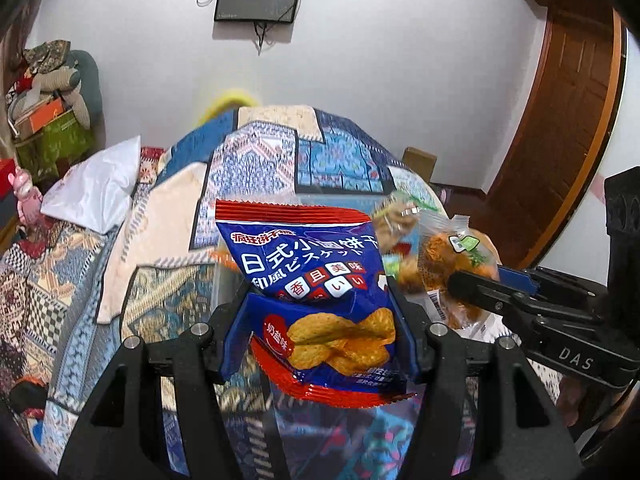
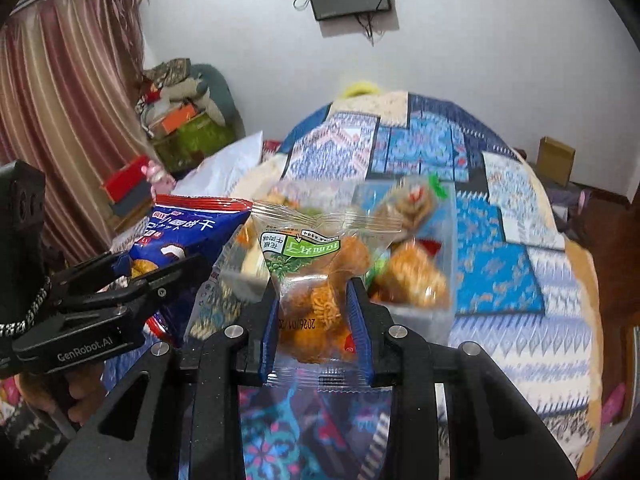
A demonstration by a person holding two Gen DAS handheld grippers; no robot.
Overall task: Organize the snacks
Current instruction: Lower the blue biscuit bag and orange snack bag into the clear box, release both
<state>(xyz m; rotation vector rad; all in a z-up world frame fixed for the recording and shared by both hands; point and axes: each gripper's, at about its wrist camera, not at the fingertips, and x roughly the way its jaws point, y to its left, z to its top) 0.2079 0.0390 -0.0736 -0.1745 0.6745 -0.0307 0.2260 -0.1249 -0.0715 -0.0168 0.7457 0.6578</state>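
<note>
My left gripper (image 1: 320, 300) is shut on a blue and red biscuit bag (image 1: 312, 264) and holds it upright above the bed. It also shows at the left of the right wrist view (image 2: 160, 264), with the bag (image 2: 188, 228). My right gripper (image 2: 314, 292) is shut on a clear packet of orange fried snacks (image 2: 316, 264) with a green label. It also shows at the right of the left wrist view (image 1: 452, 284), with the packet (image 1: 448, 252). A clear plastic box (image 2: 444, 208) holding more snack packets (image 2: 412, 268) lies just beyond both grippers.
A patchwork quilt (image 2: 500, 216) covers the bed below. A white pillow (image 1: 96, 188) lies at the left. Boxes and clutter (image 1: 48, 120) stand in the far left corner. A wooden door (image 1: 568, 120) is at the right, and a cardboard box (image 2: 556, 160) is on the floor.
</note>
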